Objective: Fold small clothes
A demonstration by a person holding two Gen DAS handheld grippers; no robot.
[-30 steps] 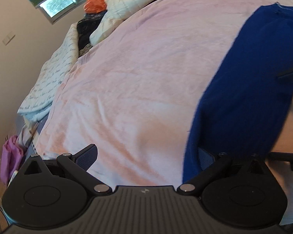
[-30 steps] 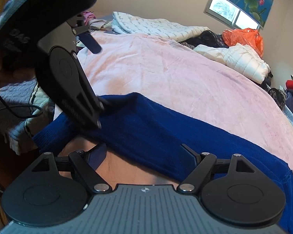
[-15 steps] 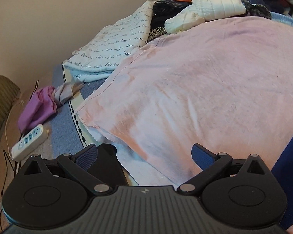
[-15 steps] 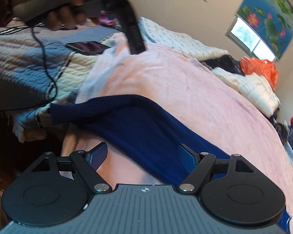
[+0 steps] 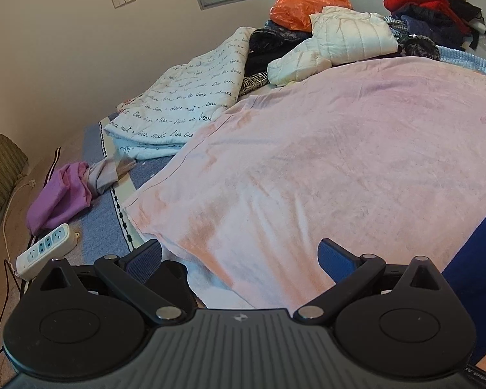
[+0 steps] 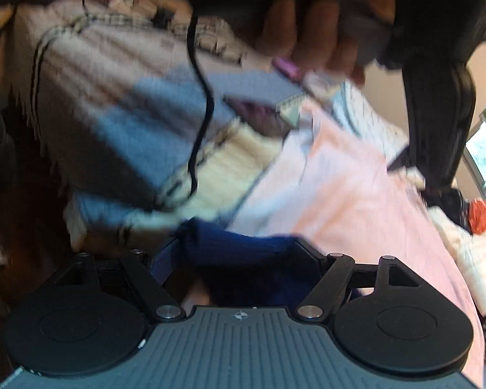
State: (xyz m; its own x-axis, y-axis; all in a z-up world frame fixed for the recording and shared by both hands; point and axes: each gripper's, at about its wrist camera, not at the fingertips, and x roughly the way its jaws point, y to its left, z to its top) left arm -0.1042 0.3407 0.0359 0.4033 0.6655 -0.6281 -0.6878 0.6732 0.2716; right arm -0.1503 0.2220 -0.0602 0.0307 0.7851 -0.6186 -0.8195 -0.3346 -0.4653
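Note:
A dark blue knit garment [image 5: 473, 256] lies on the pink blanket [image 5: 340, 162]; only its edge shows at the right of the left wrist view. My left gripper [image 5: 239, 256] is open and empty above the blanket's near corner, left of the garment. In the blurred right wrist view, an end of the blue garment [image 6: 239, 253] lies between the spread fingers of my right gripper [image 6: 239, 259]. The jaws stand wide, not closed on it. The left gripper [image 6: 437, 123] and the hand holding it show above.
A white printed quilt [image 5: 184, 100], a white puffer jacket [image 5: 340, 42], an orange bag [image 5: 307, 0] and piled clothes lie at the far side. A purple cloth [image 5: 61, 197] and a power strip [image 5: 45, 249] lie left. A black cable [image 6: 201, 103] hangs over the quilted bedspread [image 6: 120, 103].
My left gripper has let go of the blue garment and swung left, away from it. My right gripper has moved forward to the garment's end, with fast motion blur.

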